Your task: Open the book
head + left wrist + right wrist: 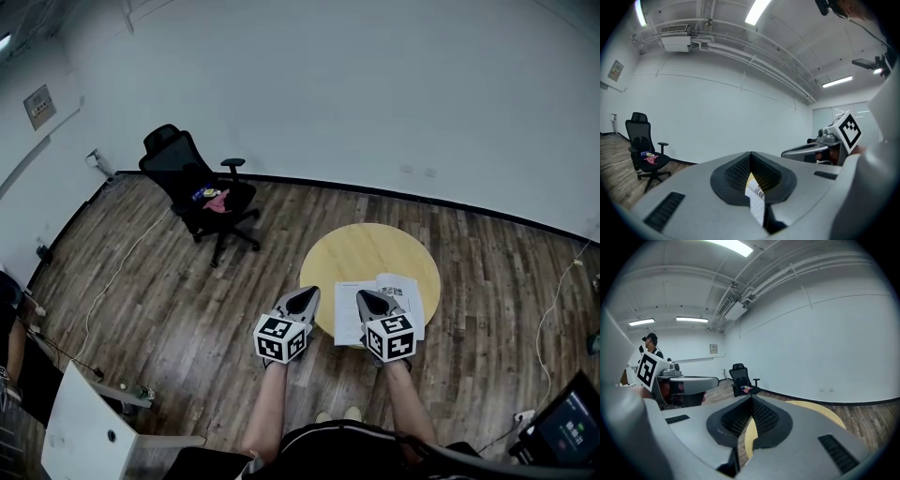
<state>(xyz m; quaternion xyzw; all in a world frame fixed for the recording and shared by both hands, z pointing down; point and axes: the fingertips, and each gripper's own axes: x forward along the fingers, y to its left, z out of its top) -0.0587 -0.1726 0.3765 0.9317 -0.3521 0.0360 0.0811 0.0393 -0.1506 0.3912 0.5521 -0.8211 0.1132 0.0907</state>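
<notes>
The wood-plank floor takes up most of the room, with a black office chair parked well off by the wall, out of the way of the work. Nearer the person stands a small round counter with a pale yellow top, low enough to reach from where they stand.

The book lies flat on the near half of the counter, right in front of the person, so neither arm has to stretch. It shows white printed faces. From above it reads as two leaves side by side, though I cannot be sure whether that is an open spread or a pale cover with a loose sheet.

The left tongs hang just beside the counter's near-left rim, clear of the book, pressed together at the tips with nothing pinched. Printed paper only shows through the slot behind them. The right tongs hover over the book's near edge, also pressed together and empty. Both point roughly level, side by side, which looks like a waiting pose rather than a reach.
</notes>
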